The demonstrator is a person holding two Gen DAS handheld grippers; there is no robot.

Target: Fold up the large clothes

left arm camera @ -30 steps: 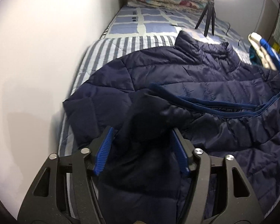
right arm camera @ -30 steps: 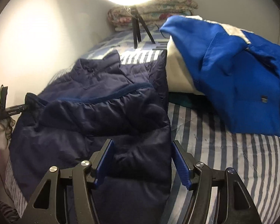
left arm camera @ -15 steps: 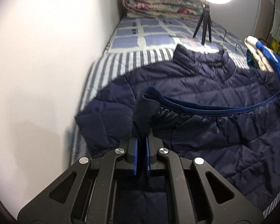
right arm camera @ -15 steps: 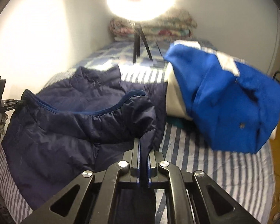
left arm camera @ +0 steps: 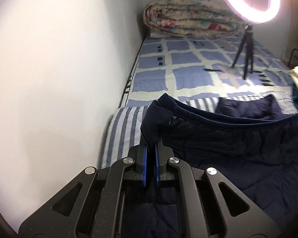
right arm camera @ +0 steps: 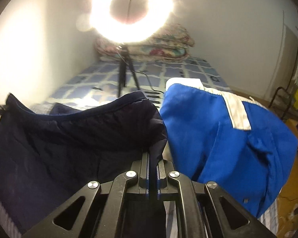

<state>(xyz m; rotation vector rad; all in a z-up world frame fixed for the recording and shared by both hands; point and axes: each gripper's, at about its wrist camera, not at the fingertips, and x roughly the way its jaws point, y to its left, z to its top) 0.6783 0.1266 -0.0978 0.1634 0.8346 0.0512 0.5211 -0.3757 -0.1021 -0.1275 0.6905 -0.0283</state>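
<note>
My left hand-held gripper (left arm camera: 150,148) and right hand-held gripper (right arm camera: 153,158) each pinch the navy jacket (left arm camera: 238,142) hem; ring light (right arm camera: 131,10) at 12 o'clock.

The navy quilted jacket (left arm camera: 238,148) is lifted by its hem, stretched above the striped bed.

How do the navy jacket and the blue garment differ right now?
The navy jacket is dark and quilted; the blue garment is bright, smooth, with a white strip. The navy jacket is pinched at its hem by the left gripper and right gripper; the blue garment lies ungripped in a heap beside it. Both are on the bed.
</note>
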